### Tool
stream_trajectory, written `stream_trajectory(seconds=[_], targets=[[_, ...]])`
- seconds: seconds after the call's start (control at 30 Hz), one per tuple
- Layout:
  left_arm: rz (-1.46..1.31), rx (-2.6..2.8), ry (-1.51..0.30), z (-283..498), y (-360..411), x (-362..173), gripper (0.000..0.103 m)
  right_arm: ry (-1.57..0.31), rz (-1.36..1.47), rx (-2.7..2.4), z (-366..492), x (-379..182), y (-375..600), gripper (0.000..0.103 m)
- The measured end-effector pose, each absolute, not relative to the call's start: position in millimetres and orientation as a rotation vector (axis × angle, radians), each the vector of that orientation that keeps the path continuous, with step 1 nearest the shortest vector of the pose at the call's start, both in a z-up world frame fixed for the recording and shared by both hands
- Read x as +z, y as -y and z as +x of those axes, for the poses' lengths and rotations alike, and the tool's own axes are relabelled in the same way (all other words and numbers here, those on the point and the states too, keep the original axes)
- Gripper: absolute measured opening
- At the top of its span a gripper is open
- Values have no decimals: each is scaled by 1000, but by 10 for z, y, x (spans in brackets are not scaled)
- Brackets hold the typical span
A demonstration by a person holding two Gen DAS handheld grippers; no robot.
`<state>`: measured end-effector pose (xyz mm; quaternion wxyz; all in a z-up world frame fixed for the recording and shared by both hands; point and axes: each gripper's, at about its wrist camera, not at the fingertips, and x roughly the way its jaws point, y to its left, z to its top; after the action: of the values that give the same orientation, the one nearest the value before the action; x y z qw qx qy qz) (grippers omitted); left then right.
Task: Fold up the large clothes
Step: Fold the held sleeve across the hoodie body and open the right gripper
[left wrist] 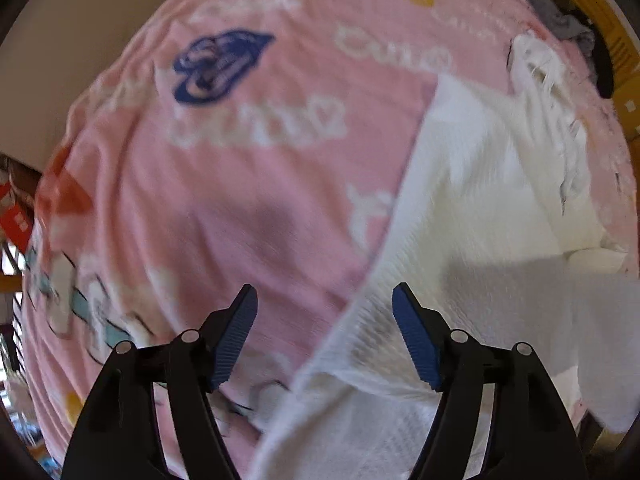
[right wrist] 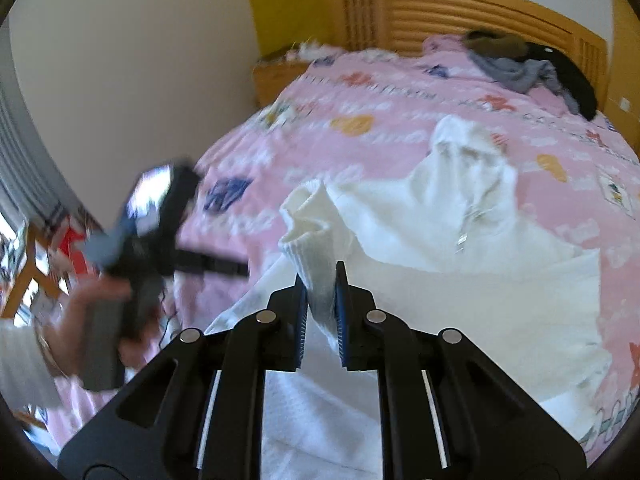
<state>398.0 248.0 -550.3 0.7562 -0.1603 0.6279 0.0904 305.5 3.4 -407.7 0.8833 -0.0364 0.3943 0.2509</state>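
A large white hooded sweater [right wrist: 472,240] lies spread on a pink patterned bedsheet [right wrist: 360,120]. My right gripper [right wrist: 322,280] is shut on the ribbed cuff of a sleeve [right wrist: 308,224] and holds it up above the garment. My left gripper [left wrist: 325,300] is open and empty, just above the sweater's left edge [left wrist: 360,300] where white fabric meets the pink sheet [left wrist: 240,200]. The left gripper also shows in the right wrist view [right wrist: 160,216], blurred, held in a hand at the left. The sweater [left wrist: 480,200] fills the right half of the left wrist view.
A pile of dark and grey clothes [right wrist: 532,68] lies near the wooden headboard [right wrist: 460,12]. A wooden bedside table [right wrist: 276,76] stands at the bed's far left corner by the wall. Cluttered furniture [right wrist: 40,248] stands to the left of the bed.
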Motion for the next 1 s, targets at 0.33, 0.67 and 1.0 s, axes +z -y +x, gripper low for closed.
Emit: stream_trajectory(seconds=[0.33, 0.67, 1.0], targets=[[-378, 181, -1292, 3887, -2990, -5152, 70, -881, -198, 607, 2583, -4702, -879, 12], [-282, 152, -1248, 3969, -2685, -4854, 70, -990, -329, 764, 2398, -5130, -952, 63], [-321, -77, -1265, 4379, -1865, -4777, 73, -1056, -63, 631, 2857, -4481, 279, 79]])
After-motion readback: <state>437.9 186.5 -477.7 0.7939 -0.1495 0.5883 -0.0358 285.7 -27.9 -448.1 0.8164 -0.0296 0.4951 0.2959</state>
